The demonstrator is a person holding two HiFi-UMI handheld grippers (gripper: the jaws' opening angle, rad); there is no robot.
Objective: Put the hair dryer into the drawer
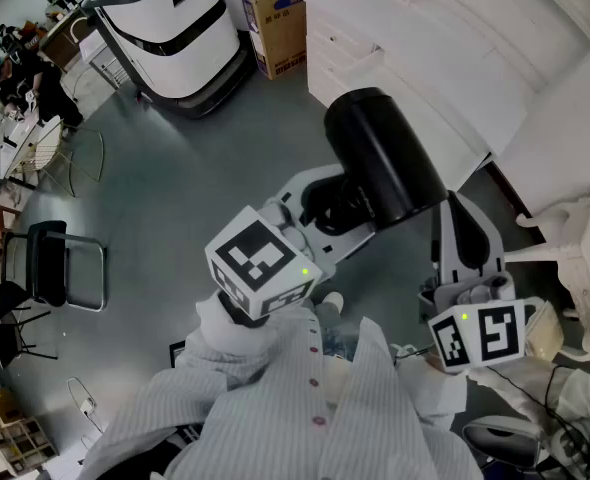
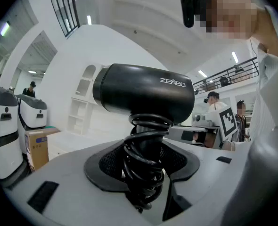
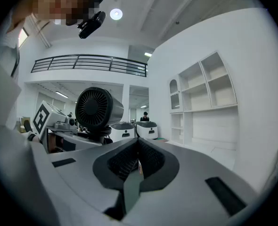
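Observation:
A black hair dryer (image 1: 383, 156) is held up in the air above the floor, its cord coiled round the handle. My left gripper (image 1: 341, 210) is shut on that wrapped handle (image 2: 146, 145), and the barrel (image 2: 143, 92) stands above the jaws. To its right, my right gripper (image 1: 463, 218) is shut with nothing between its pads (image 3: 138, 160). In the right gripper view the hair dryer's rear grille (image 3: 93, 108) shows at the left. The white drawer chest (image 1: 395, 43) stands beyond the dryer, with its drawer fronts (image 1: 327, 60) looking closed.
A cardboard box (image 1: 280, 16) stands left of the chest, next to two white machines (image 1: 175, 28). Black chairs (image 1: 50, 268) stand at the left on the grey floor. White shelving (image 3: 209, 91) fills the wall at the right. White carved furniture (image 1: 575, 238) stands close by my right gripper.

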